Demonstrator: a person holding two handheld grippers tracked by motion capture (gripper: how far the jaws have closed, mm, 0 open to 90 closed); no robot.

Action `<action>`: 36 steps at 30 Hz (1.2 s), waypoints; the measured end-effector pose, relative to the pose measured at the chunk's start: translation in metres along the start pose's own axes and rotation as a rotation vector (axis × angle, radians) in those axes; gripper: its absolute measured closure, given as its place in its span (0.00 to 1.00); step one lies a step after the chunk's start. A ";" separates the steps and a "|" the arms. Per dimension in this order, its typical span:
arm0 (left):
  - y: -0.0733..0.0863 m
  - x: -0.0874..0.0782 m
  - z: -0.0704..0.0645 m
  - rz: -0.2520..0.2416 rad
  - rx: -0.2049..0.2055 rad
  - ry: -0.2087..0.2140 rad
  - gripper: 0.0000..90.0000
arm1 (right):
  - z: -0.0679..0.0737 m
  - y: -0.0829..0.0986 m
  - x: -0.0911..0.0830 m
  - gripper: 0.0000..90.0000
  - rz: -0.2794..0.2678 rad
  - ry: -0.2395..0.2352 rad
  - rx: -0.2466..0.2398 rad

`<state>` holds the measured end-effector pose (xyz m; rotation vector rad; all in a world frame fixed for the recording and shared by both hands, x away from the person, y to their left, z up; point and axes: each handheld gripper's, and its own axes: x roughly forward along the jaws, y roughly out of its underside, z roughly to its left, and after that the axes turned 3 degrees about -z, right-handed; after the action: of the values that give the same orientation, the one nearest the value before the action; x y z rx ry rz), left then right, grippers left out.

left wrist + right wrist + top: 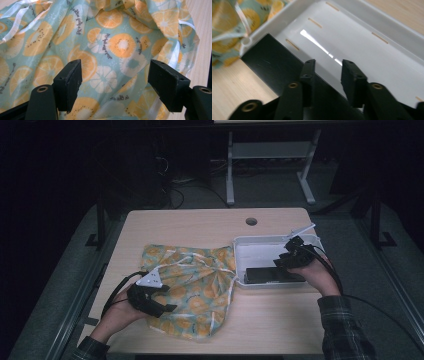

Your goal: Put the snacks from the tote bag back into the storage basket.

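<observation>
While I am watching from the high view, my left gripper is resting on the near left part of a crumpled cloth bag printed with orange citrus slices on pale green. Its jaws are standing wide apart over the fabric, gripping nothing, and in the left gripper view the bag is spreading between and beyond them. White ribbon ties are trailing across the cloth. Lying on the light wooden table, the bag is touching the left wall of a white plastic tray. Farther right, my right gripper is reaching into that tray above a flat black slab leaning along its near wall. In the right gripper view its jaws are sitting slightly apart, straddling the slab's upper edge without clearly pinching it.
</observation>
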<state>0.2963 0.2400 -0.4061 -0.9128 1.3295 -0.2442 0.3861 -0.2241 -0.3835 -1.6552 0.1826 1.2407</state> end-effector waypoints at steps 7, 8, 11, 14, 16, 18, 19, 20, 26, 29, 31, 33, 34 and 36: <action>0.000 -0.004 0.000 -0.001 0.001 0.001 0.30 | 0.014 0.010 -0.013 0.51 -0.054 -0.018 0.005; 0.000 -0.005 0.000 -0.003 0.000 -0.002 0.30 | 0.016 0.011 -0.014 0.49 -0.063 -0.020 0.003; 0.001 -0.007 -0.001 -0.002 0.001 -0.004 0.30 | 0.024 0.017 -0.017 0.45 -0.075 -0.025 0.000; 0.003 -0.011 0.000 -0.003 -0.003 -0.011 0.30 | 0.031 0.023 -0.017 0.42 -0.088 -0.026 -0.019; 0.004 -0.012 -0.001 -0.005 -0.006 -0.014 0.30 | 0.037 0.027 -0.018 0.39 -0.098 -0.030 -0.025; 0.007 -0.015 -0.001 -0.003 -0.010 -0.016 0.30 | 0.041 0.031 -0.019 0.39 -0.103 -0.024 -0.031; 0.007 -0.016 -0.001 -0.005 -0.013 -0.019 0.30 | 0.045 0.034 -0.019 0.38 -0.115 -0.024 -0.041; 0.009 -0.018 -0.002 -0.009 -0.017 -0.021 0.30 | 0.047 0.036 -0.019 0.38 -0.120 -0.027 -0.050; 0.021 -0.029 -0.005 -0.029 -0.046 -0.042 0.30 | 0.062 0.051 -0.021 0.36 -0.129 -0.044 -0.062; 0.029 -0.037 -0.007 -0.033 -0.066 -0.057 0.30 | 0.068 0.059 -0.021 0.35 -0.140 -0.046 -0.075; 0.035 -0.042 -0.007 -0.035 -0.076 -0.068 0.30 | 0.070 0.064 -0.021 0.34 -0.149 -0.049 -0.087; 0.042 -0.048 -0.007 -0.040 -0.092 -0.080 0.30 | 0.073 0.070 -0.021 0.34 -0.142 -0.055 -0.077; 0.046 -0.051 -0.006 -0.043 -0.106 -0.088 0.30 | 0.075 0.073 -0.021 0.34 -0.141 -0.061 -0.076; 0.051 -0.055 -0.006 -0.048 -0.122 -0.101 0.30 | 0.078 0.078 -0.021 0.34 -0.133 -0.063 -0.077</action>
<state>0.2587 0.3053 -0.4015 -1.0470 1.2403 -0.1532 0.2785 -0.2089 -0.4121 -1.6638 -0.0147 1.2095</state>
